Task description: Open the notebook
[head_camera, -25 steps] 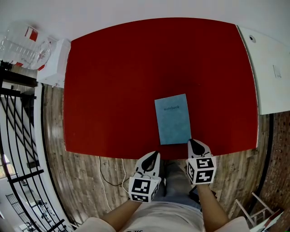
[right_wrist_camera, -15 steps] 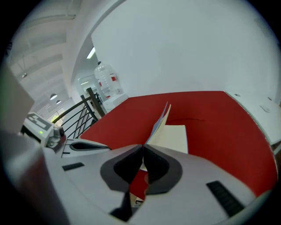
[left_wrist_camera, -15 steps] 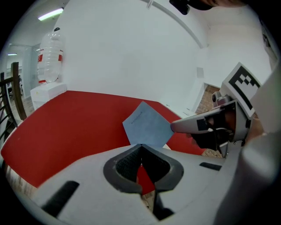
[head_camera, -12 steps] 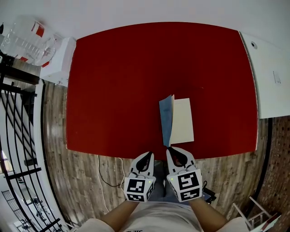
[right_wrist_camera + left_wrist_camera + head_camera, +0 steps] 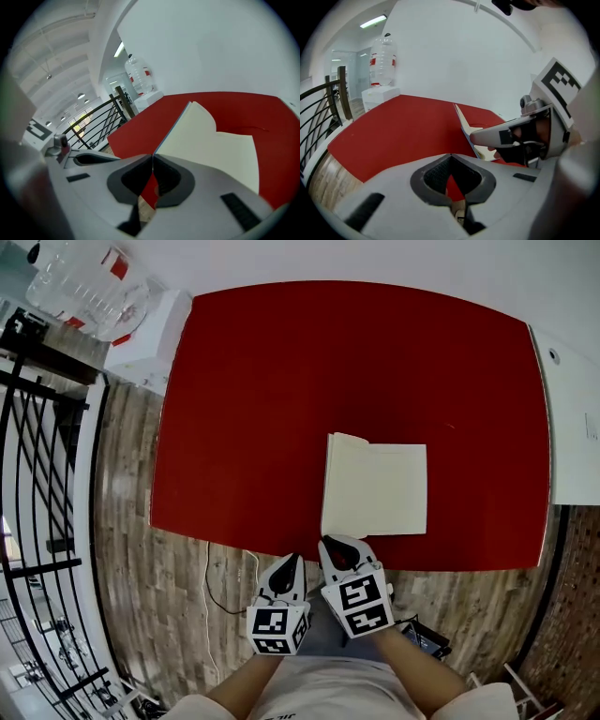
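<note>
Now my left gripper hangs off the near edge of the red table, jaws together on nothing. My right gripper pinches the near corner of the cover. The notebook lay shut a second ago near that edge. Its cover now stands lifted leftward with the cream pages bared, so it is nearly open. Far left is a clear water jug, contents unclear.

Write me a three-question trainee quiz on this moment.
1. True or false: the left gripper grips the notebook.
2. Which one holds the notebook's cover? A) left gripper B) right gripper C) neither
3. Fill in: the notebook lies on a ___ table.
Key: 1 false; 2 B; 3 red.
</note>
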